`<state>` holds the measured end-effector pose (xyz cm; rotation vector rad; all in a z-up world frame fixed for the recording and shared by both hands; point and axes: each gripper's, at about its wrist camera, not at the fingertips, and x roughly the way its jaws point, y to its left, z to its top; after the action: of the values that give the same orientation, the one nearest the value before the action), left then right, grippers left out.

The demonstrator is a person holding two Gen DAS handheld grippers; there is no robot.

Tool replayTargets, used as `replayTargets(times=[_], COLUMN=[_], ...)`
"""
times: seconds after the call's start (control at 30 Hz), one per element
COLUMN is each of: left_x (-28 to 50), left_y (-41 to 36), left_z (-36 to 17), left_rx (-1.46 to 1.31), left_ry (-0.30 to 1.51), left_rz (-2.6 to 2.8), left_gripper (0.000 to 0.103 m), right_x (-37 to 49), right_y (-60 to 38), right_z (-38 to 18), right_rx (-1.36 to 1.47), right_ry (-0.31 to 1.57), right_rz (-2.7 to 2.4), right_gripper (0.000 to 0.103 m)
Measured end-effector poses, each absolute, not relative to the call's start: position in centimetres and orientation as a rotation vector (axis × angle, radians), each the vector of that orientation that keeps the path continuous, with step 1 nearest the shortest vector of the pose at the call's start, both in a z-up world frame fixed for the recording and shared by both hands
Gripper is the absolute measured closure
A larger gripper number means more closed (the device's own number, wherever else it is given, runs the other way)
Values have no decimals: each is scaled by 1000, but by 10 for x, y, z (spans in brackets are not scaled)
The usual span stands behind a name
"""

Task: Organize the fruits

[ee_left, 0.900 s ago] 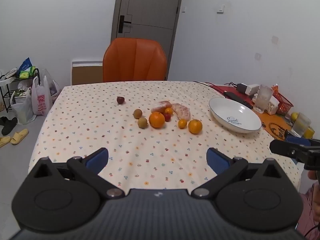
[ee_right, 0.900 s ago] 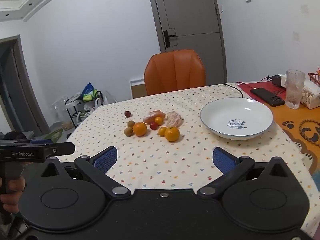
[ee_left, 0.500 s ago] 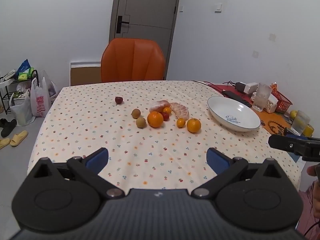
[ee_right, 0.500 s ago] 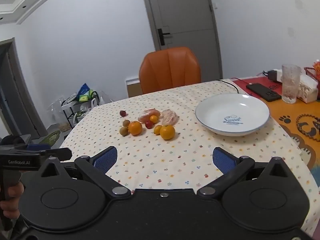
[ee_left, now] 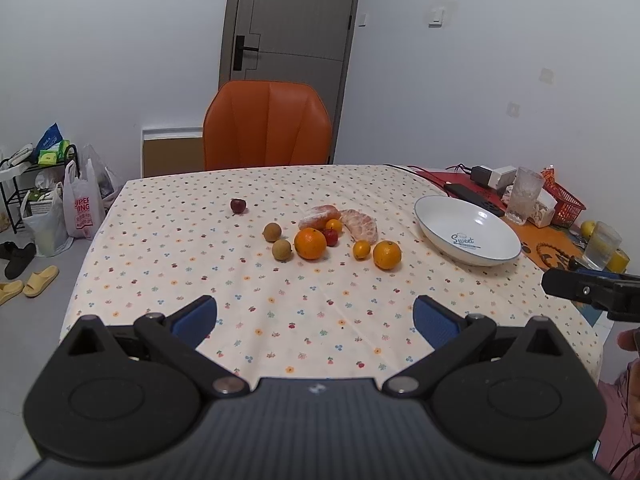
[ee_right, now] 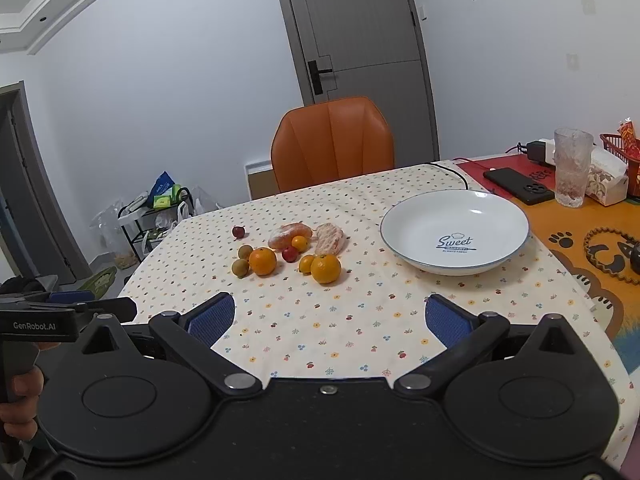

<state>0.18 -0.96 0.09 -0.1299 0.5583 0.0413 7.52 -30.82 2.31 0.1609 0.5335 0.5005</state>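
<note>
My left gripper (ee_left: 314, 316) and right gripper (ee_right: 330, 320) gaped wide, empty, low in frame; fruit (ee_left: 310, 243) mid-frame, plate (ee_right: 404, 254) right.

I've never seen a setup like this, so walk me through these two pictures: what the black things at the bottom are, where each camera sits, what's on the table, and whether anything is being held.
No robot here: a person holds a two-finger gripper in each hand, and a camera on each looks forward along its fingers. One picture comes from the left gripper, the other from the right gripper; the black shapes with blue pads are their own fingers. Each also glimpses the other at the picture's edge. Both are open and hold nothing. On the tablecloth lie loose fruits: two oranges, smaller orange, brown and red fruits, and peeled citrus pieces. Beside them is an empty white plate. Further right stand a phone and a glass. An orange chair stands behind.
</note>
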Motion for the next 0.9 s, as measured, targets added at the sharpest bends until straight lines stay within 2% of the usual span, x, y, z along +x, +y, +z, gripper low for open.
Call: replayTargets(times=[0.9], left_x=[-2], left_y=[-6], left_z=[6], left_rx=[-131], left_ry=[542], left_rz=[45], left_gripper=[0], right_x=[75], right_y=[-308], right_z=[25], right_rx=[149], right_ry=[554], right_rz=[496], right_gripper=[0])
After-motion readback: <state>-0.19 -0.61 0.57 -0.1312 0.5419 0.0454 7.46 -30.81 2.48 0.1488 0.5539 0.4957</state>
